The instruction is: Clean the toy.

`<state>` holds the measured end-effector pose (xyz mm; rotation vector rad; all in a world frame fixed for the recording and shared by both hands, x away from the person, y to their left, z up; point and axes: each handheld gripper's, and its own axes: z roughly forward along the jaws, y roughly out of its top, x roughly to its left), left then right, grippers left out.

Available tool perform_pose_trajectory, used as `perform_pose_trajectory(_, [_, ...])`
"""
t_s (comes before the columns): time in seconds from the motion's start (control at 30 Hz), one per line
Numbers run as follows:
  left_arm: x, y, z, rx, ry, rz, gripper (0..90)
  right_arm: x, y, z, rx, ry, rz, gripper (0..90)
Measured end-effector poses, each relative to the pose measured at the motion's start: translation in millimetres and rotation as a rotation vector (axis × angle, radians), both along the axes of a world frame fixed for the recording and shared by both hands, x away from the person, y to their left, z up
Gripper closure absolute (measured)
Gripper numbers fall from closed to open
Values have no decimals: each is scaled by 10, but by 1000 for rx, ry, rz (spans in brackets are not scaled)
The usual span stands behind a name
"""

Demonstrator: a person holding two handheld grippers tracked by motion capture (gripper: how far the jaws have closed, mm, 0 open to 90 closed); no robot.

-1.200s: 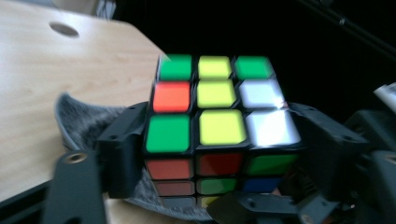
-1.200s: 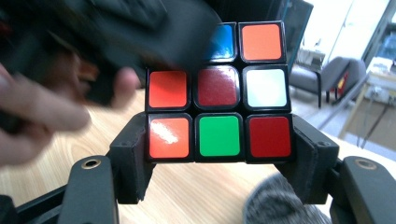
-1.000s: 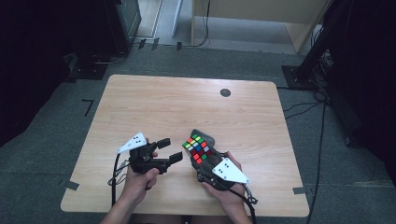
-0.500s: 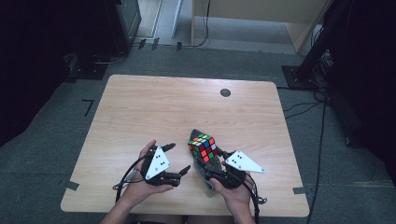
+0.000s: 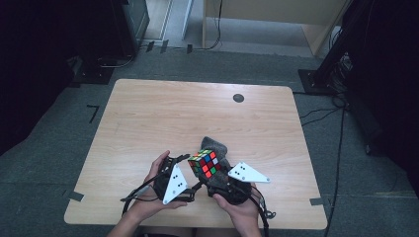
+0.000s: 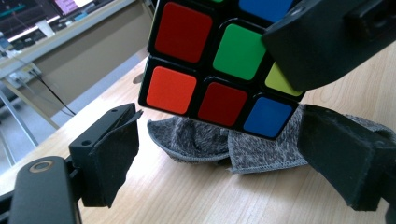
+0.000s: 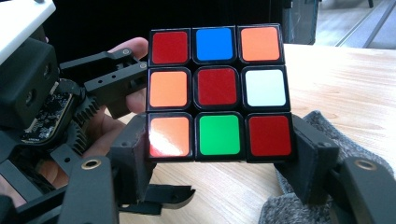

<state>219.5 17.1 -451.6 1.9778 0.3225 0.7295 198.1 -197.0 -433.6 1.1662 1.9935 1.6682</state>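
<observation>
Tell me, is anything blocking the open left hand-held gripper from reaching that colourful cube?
Nothing visible does. The cube, clamped in the right hand-held gripper, hangs just beyond the left hand-held gripper, whose jaws stand open. The grey cloth lies below on the table.

The cube (image 7: 218,92) has a black frame with glossy stickers. In the right gripper view, its facing side reads red, blue, orange on top; orange, red, white in the middle; orange, green, red below. The cloth (image 6: 261,147) is heathered grey, speckled dark and light. The table (image 5: 163,118) is pale wood grain with a dark round spot (image 5: 238,98). Both grippers' jaws are black, each bearing a light grey plate (image 5: 248,173) dotted black.
</observation>
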Motion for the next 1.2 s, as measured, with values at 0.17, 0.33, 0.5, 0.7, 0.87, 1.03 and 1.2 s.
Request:
perform_pose_trajectory(0.17, [-27,22,26,-13,-41,-6,146,-3,11,18,3,30,3,348])
perform_pose_trajectory(0.33, [-61,3,-1,18,-95,-8,196,12,27,3,5,72,12,347])
perform_pose_trajectory(0.5, [-92,-10,-37,51,-138,-5,325,25,64,-23,-3,100,34,346])
perform_pose_trajectory(0.7, [-20,20,-22,12,-63,44,338,95,-48,-17,71,101,61,251])
perform_pose_trajectory(0.87, [115,192,19,-59,29,128,339,135,-333,45,163,52,-10,241])
perform_pose_trajectory(1.03, [205,304,28,-125,106,161,342,263,-445,-198,-44,84,-133,373])
perform_pose_trajectory(1.2, [216,299,17,-131,126,153,342,400,-412,-583,-202,190,-150,660])
